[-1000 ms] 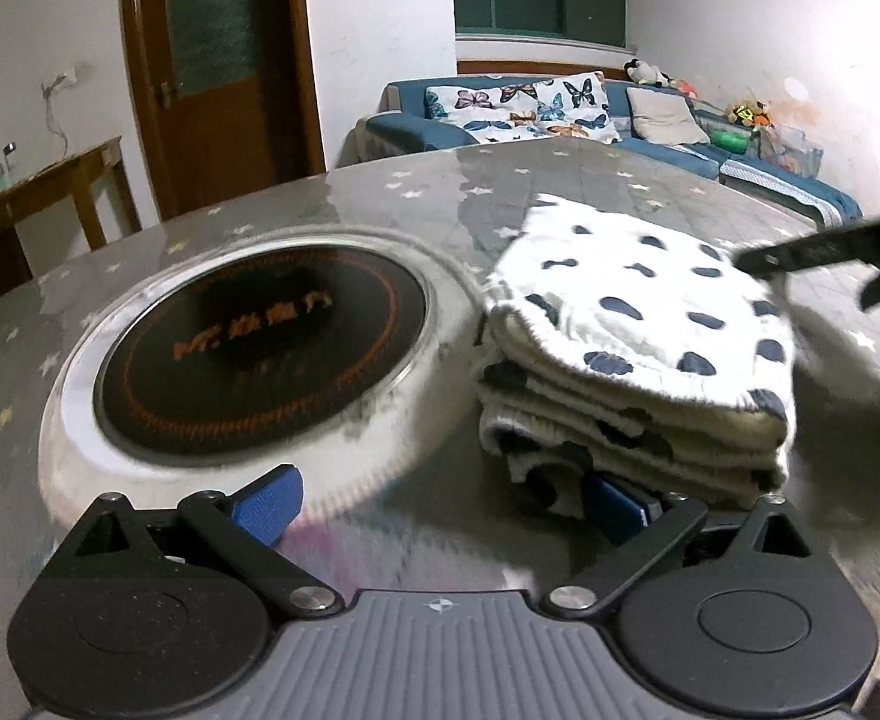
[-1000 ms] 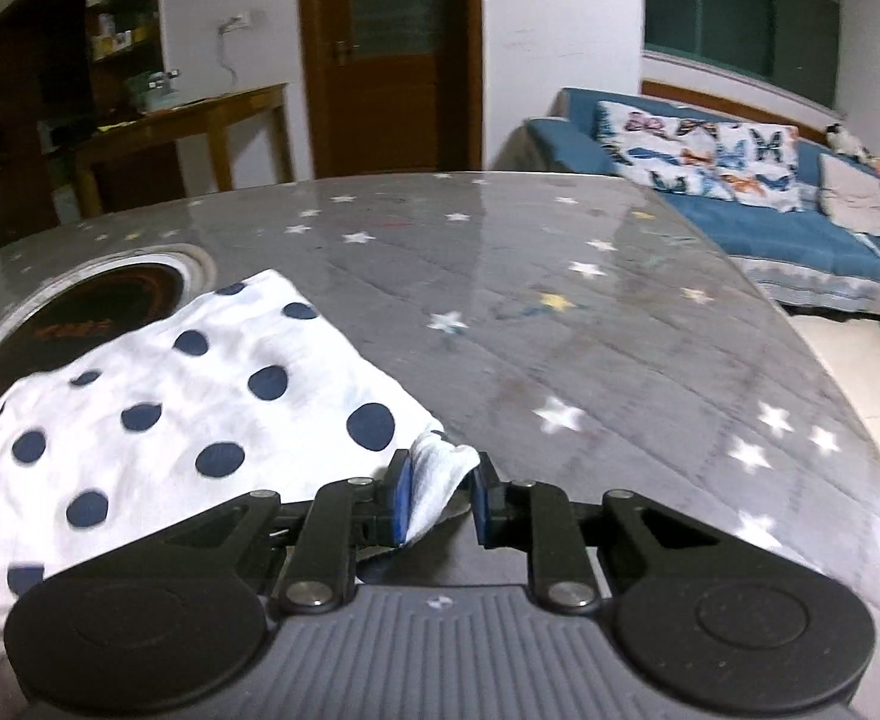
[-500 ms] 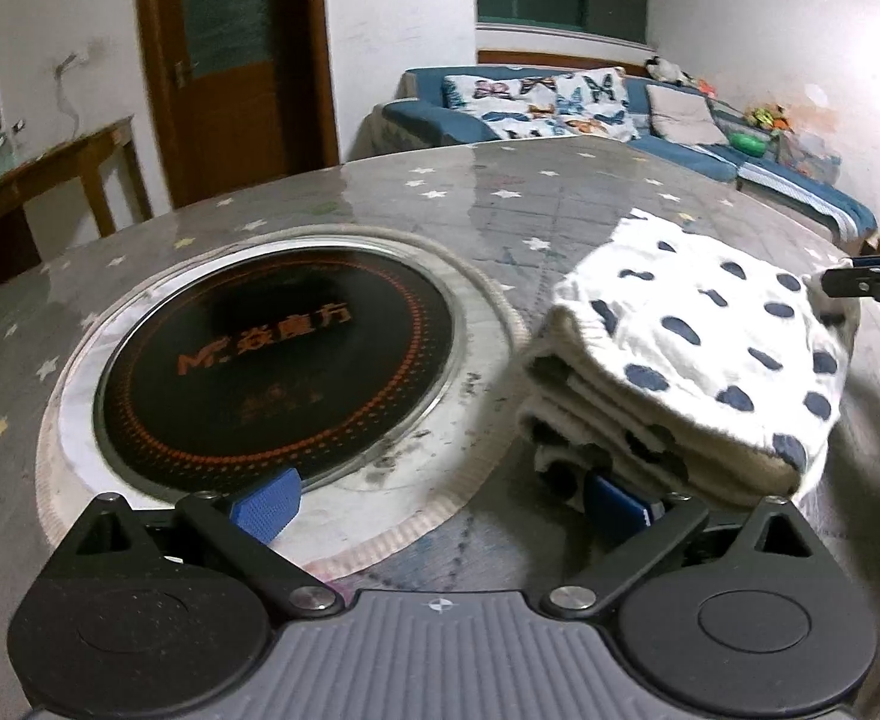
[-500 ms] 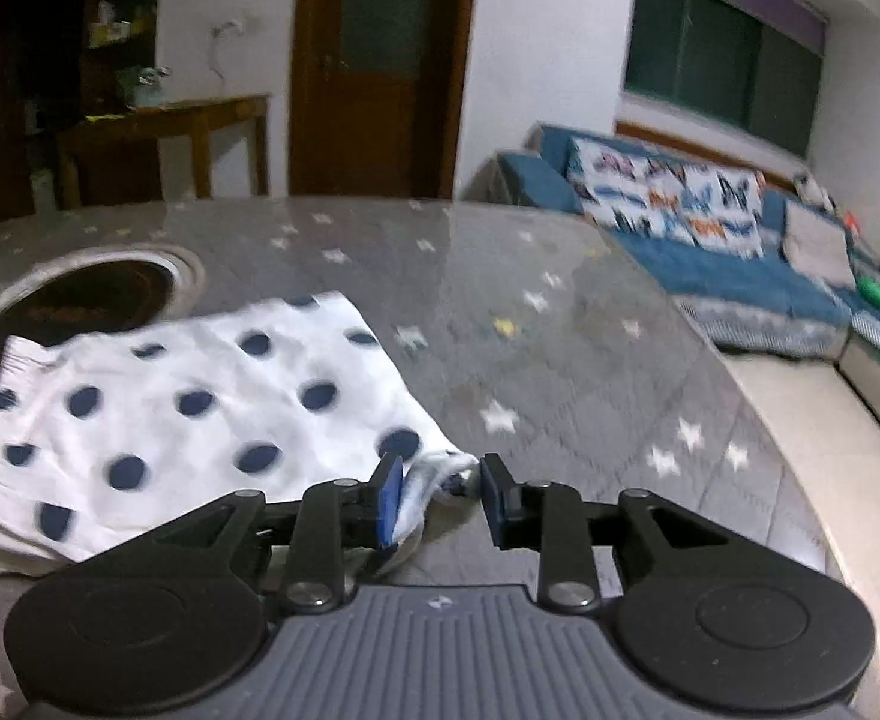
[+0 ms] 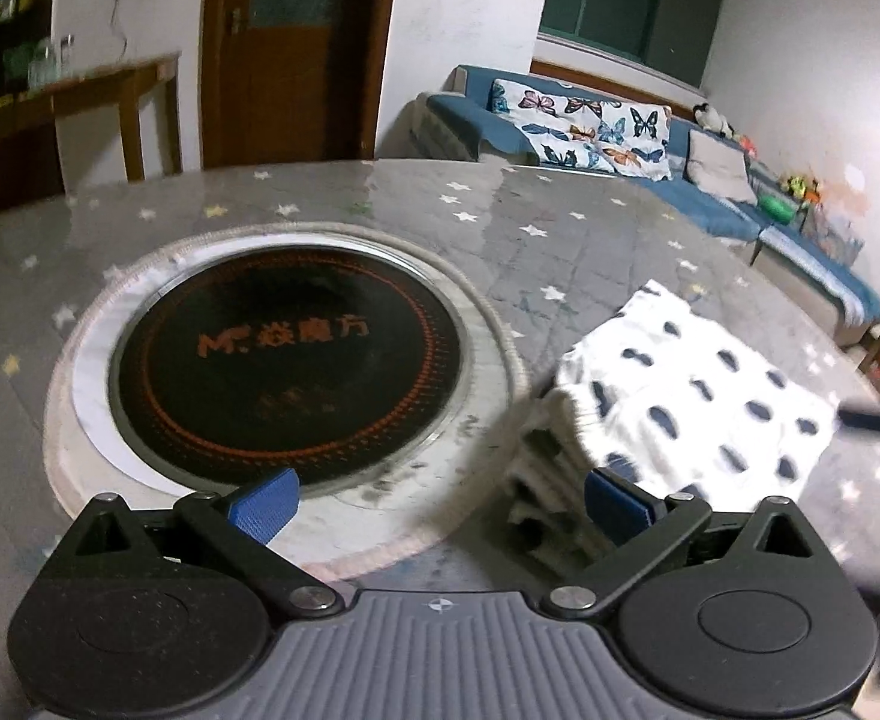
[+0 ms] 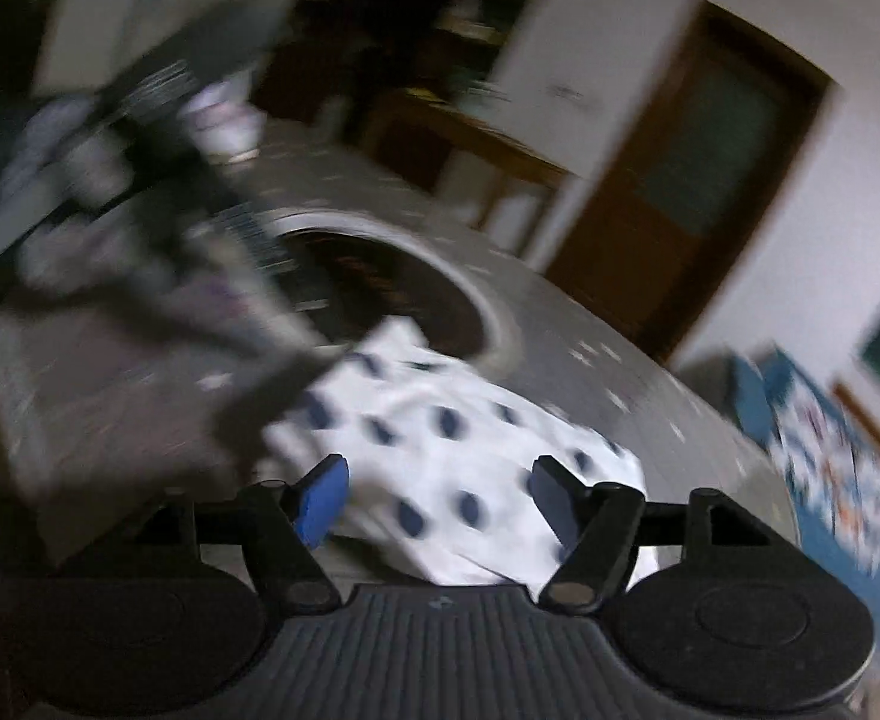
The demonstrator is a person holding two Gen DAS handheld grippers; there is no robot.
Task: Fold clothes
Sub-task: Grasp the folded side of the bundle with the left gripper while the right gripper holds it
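Grey star-printed cloth covers the counter [image 5: 589, 228]. Just ahead of the right finger of the left claw [image 5: 440, 501], the polka-dot garment [image 5: 697, 396] lies as a folded stack. Both the left and the right claw [image 6: 437, 495] gape, holding nothing. Folding looks finished.

The round black cooktop [image 5: 290, 354] carries an orange "M" logo followed by Chinese characters.

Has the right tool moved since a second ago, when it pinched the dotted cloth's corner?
Yes. The right tool now stands open, off the folded dotted cloth, and has swung left: the door now sits right of centre.
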